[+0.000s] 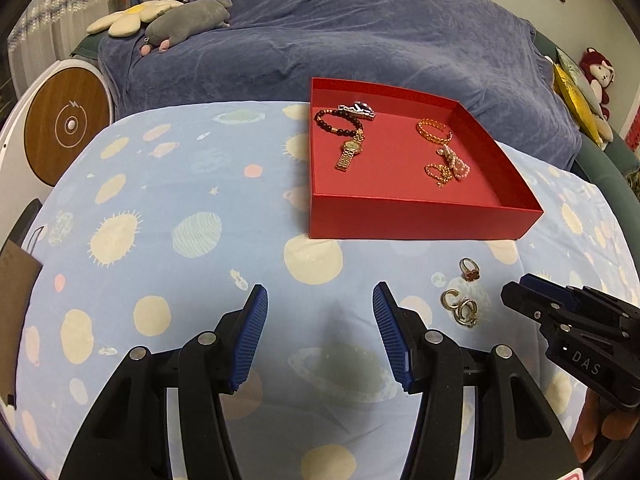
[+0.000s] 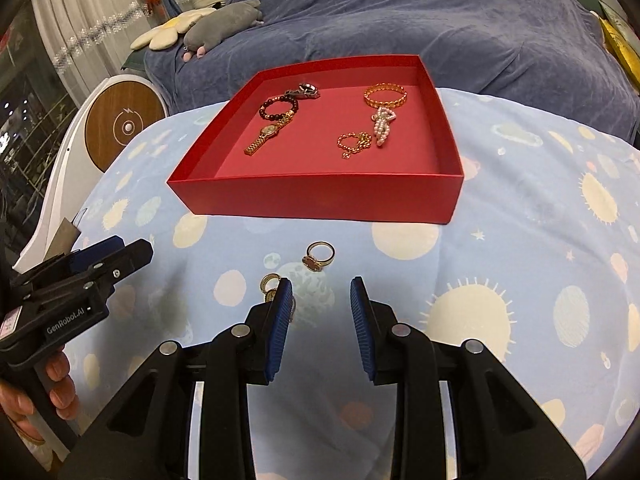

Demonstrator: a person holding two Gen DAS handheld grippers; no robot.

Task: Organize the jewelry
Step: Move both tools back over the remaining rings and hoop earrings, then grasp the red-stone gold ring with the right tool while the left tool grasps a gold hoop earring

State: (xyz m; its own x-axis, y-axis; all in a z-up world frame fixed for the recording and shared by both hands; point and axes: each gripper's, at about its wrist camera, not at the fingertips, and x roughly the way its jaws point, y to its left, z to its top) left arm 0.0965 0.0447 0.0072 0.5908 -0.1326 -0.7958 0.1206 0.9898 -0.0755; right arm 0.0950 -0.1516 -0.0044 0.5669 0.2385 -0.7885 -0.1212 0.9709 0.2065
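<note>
A red tray [image 1: 420, 216] [image 2: 320, 200] lies on the planet-print cloth. Inside are a dark bead bracelet [image 1: 338, 120] [image 2: 278, 106], a gold watch [image 1: 350, 152] [image 2: 264, 136], a gold bangle [image 1: 434, 130] [image 2: 385, 96], a pearl clip [image 1: 456, 164] [image 2: 383, 124] and a gold chain [image 1: 438, 174] [image 2: 354, 142]. On the cloth before the tray lie a ring with a red stone [image 1: 469, 270] [image 2: 319, 258] and a cluster of gold rings [image 1: 460, 306] [image 2: 270, 284]. My left gripper [image 1: 320, 320] [image 2: 116, 258] is open and empty, left of the rings. My right gripper [image 2: 321, 304] [image 1: 516, 296] is open and empty, just behind the rings.
A blue-covered sofa [image 1: 340, 40] with a grey plush toy [image 1: 188, 24] stands behind the table. A round wood-faced device [image 1: 66, 124] stands at the left. A brown paper bag [image 1: 16, 280] is at the left edge. A red plush toy [image 1: 598, 72] sits far right.
</note>
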